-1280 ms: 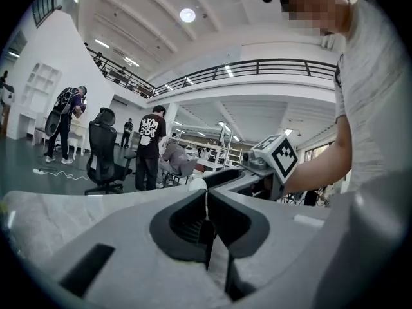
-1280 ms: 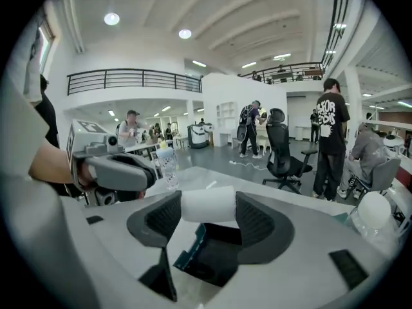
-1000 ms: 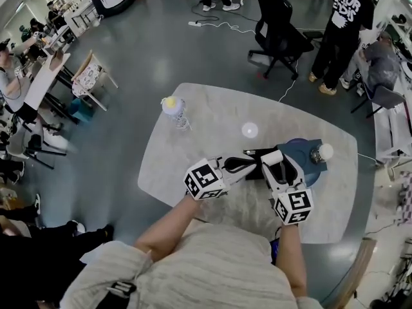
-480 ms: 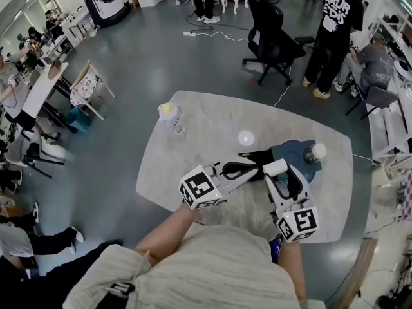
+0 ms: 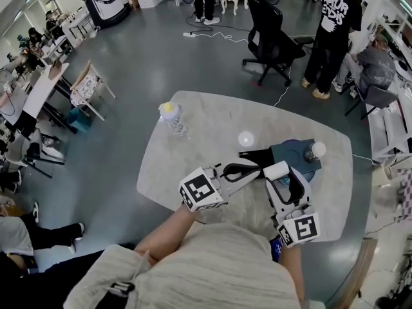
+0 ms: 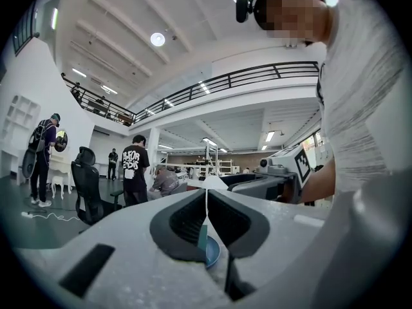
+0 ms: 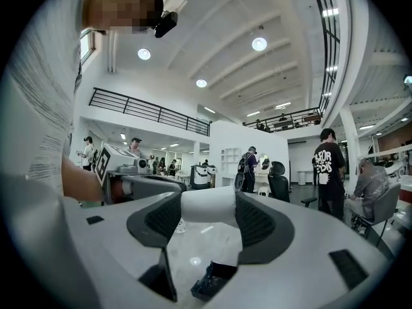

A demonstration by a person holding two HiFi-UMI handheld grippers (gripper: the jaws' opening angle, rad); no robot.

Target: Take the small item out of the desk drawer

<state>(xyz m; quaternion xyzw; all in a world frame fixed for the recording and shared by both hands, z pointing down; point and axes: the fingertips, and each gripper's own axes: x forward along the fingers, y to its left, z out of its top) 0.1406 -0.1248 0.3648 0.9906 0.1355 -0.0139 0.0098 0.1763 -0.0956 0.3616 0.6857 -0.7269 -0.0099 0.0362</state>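
A small white cylinder-shaped item [image 5: 276,169] [image 7: 209,205] is clamped between the pads of my right gripper [image 5: 277,172] [image 7: 208,206], held above the table just in front of the drawer. The black drawer [image 5: 256,154] [image 7: 212,279] stands pulled out from a teal desk unit [image 5: 293,156]. My left gripper [image 5: 256,169] [image 6: 206,197] lies across the table to the left of the item with its jaws shut together and nothing between them. Below its tips a bit of blue rim [image 6: 211,253] shows.
On the marble table [image 5: 193,140] stand a clear bottle with a yellow cap [image 5: 170,113] at far left and a white disc [image 5: 246,138] near the middle. A white ball [image 5: 317,150] sits on the teal unit. An office chair [image 5: 270,28] and people stand beyond.
My right gripper has drawn back toward the person with the white item in it, away from the drawer. The left gripper has barely moved.
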